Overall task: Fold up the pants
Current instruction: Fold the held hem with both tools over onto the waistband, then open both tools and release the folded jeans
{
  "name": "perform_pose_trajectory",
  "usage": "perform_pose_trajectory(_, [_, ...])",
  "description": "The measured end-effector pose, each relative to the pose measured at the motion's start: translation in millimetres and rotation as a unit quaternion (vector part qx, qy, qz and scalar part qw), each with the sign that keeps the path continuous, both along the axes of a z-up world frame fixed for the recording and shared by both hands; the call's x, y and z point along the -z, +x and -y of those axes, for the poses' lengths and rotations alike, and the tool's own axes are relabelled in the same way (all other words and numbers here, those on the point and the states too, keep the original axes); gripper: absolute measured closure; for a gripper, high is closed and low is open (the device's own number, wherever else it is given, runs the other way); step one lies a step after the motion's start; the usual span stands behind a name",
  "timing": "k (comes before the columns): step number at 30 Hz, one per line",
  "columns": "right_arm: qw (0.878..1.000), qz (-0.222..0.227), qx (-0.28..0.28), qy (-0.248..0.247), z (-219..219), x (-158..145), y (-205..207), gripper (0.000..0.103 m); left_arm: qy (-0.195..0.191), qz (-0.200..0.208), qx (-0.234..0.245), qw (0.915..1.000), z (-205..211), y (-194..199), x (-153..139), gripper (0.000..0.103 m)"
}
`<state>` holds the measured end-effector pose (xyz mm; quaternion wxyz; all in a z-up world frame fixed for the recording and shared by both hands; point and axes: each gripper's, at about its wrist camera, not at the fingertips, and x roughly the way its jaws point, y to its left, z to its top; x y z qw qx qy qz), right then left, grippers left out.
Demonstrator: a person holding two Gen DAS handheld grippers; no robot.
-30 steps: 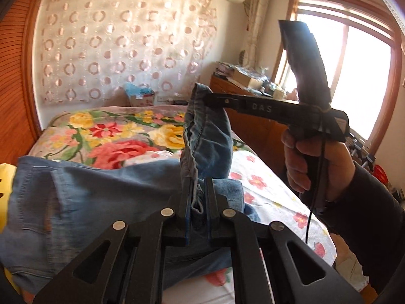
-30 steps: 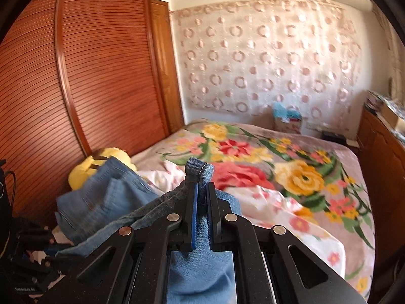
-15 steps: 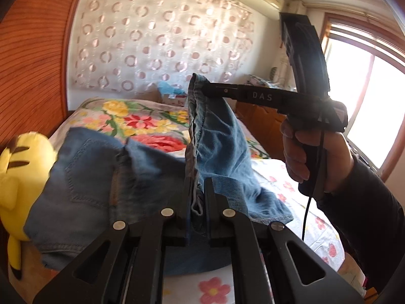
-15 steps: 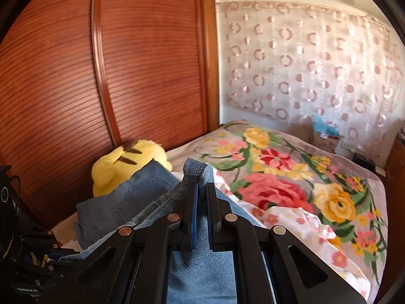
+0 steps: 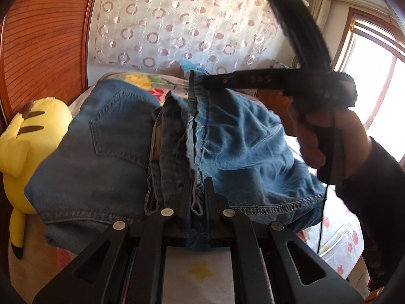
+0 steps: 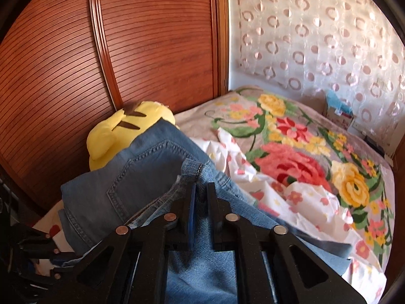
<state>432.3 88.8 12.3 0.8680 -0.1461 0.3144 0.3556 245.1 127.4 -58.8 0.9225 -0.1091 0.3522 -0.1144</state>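
Observation:
Blue denim pants lie folded over on the bed, back pocket up, next to a yellow plush. My left gripper is shut on a bunched hem edge of the pants at the near side. My right gripper, held by a hand in a dark sleeve, holds the far end of the same edge, so the hem stretches between the two. In the right wrist view the right gripper has a pants hem standing up between its fingers; its jaws are opening with denim still between them.
A yellow plush toy lies against the wooden wardrobe door to the left of the pants. The floral bedspread and a white flowered sheet spread to the right. A window is at the far right.
Both grippers have carried the pants' leg end leftward and down onto the waist part beside the plush. The gap between the right gripper's fingers is slightly wider than before.

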Motion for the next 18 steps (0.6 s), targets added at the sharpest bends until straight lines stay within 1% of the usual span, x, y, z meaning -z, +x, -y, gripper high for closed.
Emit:
perform_pose_trajectory(1, [1.0, 0.004, 0.008, -0.004, 4, -1, -4, 0.079, 0.001, -0.005, -0.001, 1.0, -3, 0, 5, 0.094])
perform_pose_trajectory(2, [1.0, 0.007, 0.015, -0.007, 5, -2, -4, 0.071, 0.002, -0.008, -0.003, 1.0, -3, 1, 8, 0.094])
perform_pose_trajectory(6, [1.0, 0.009, 0.025, -0.009, 24, -7, -15, 0.069, 0.0, -0.019, -0.005, 0.9998, -4, 4, 16, 0.094])
perform_pose_trajectory(12, [0.998, 0.018, 0.064, -0.015, 93, -5, -61, 0.069, 0.004, -0.019, -0.002, 0.9998, 0, 1, 15, 0.093])
perform_pose_trajectory(15, [0.996, 0.022, 0.089, -0.017, 127, -1, -88, 0.069, 0.018, -0.017, -0.002, 0.9997, 3, 0, 13, 0.087])
perform_pose_trajectory(17, [0.994, 0.02, 0.105, -0.016, 146, 4, -106, 0.069, 0.024, -0.015, 0.003, 0.9996, 6, -2, 11, 0.078])
perform_pose_trajectory(18, [0.993, 0.019, 0.114, -0.017, 153, 7, -114, 0.069, 0.027, -0.012, 0.005, 0.9996, 8, -3, 9, 0.066])
